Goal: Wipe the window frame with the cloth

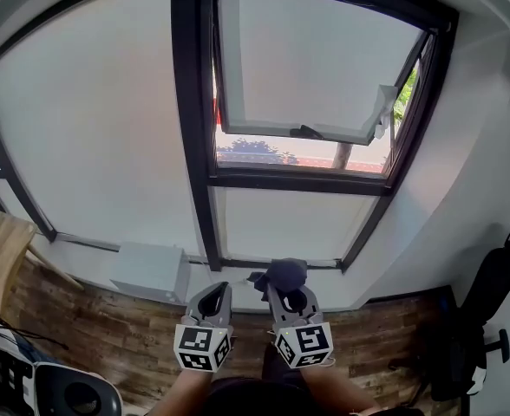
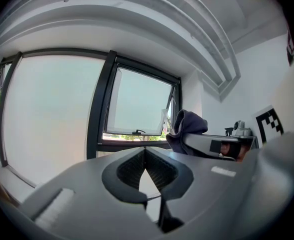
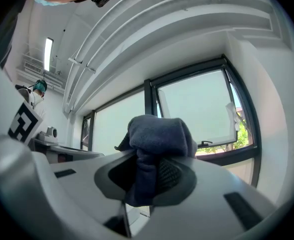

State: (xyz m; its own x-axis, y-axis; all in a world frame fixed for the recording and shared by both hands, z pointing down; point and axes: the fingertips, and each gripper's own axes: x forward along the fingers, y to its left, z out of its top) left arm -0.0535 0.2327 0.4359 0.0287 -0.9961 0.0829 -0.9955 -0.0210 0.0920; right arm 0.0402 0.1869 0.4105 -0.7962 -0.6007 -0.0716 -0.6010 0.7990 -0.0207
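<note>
Pinching a bunched dark cloth (image 3: 154,144) between its jaws, the right gripper (image 1: 291,298) hangs low, well apart from the far black window frame (image 1: 298,181); the left gripper (image 1: 217,295) beside it has its jaws together on nothing.

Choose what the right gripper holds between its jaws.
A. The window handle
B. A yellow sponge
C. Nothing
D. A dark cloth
D: in the right gripper view, the right gripper has its jaws shut on the cloth, which bulges out above them.
</note>
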